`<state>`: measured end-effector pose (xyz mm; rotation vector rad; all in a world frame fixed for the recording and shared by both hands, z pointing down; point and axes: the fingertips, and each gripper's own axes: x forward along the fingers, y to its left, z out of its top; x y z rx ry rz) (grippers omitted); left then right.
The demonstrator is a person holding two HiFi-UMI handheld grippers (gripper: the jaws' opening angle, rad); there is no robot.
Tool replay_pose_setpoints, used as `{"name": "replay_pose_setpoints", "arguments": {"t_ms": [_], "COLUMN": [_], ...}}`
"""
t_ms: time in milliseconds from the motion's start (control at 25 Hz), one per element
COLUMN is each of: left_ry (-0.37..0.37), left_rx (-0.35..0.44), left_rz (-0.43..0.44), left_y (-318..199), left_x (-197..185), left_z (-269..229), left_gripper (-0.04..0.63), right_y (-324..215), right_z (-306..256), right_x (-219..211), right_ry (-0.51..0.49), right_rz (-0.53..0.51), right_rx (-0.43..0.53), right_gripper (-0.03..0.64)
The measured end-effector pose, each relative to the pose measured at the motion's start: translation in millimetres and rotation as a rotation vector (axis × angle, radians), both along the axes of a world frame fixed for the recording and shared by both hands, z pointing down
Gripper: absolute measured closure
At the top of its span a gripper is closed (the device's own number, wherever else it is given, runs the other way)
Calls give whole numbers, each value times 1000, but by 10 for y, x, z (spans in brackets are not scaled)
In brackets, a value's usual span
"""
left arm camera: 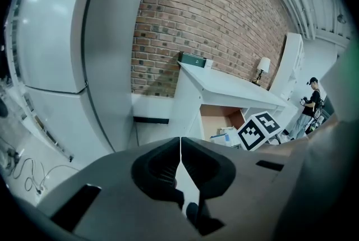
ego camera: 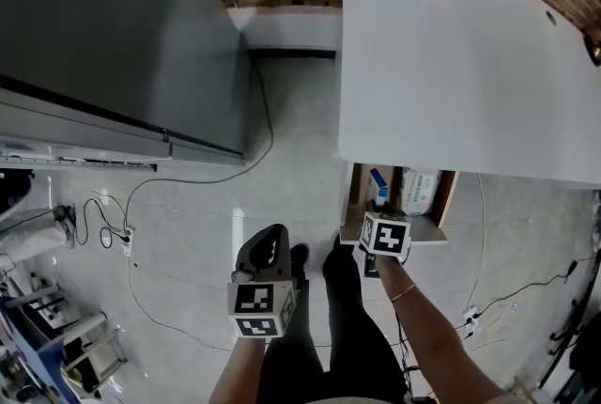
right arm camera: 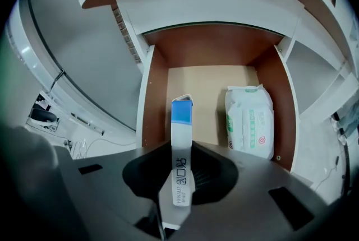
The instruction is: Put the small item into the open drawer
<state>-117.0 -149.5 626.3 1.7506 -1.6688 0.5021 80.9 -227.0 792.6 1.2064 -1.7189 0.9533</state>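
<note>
currently r. gripper (right arm camera: pixel 180 170) clamps slim blue-white box (right arm camera: pixel 181 122) by its lower end, aimed down over open drawer (right arm camera: pixel 159 94), left of wipes pack (right arm camera: pixel 249 119), prob. to land on bare floor. l. gripper (left arm camera: pixel 180 158) jaws pressed together, empty, held aside.

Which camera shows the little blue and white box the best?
The right gripper view. The box stands right in the middle, pinched between the jaws, in front of the open drawer. The head view catches only its blue tip, small and far. In the left gripper view it's too tiny to make out.
</note>
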Motion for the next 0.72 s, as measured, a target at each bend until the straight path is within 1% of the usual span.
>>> {"name": "replay_pose_setpoints", "arguments": {"t_ms": [360,720], "left_ry": [3,12], "left_rx": [-27,-37], "left_rz": [-35,-57], "left_y": [88,129], "left_x": [-195,-347], "left_z": [181,262], "left_gripper": [569,569], "right_y": [-72,-137], "right_z": [323,474], "right_x": [-89,-142], "right_ry": [55,116], "right_rz": [28,11], "right_rx": [-42,-41], "right_gripper": [532,531]}}
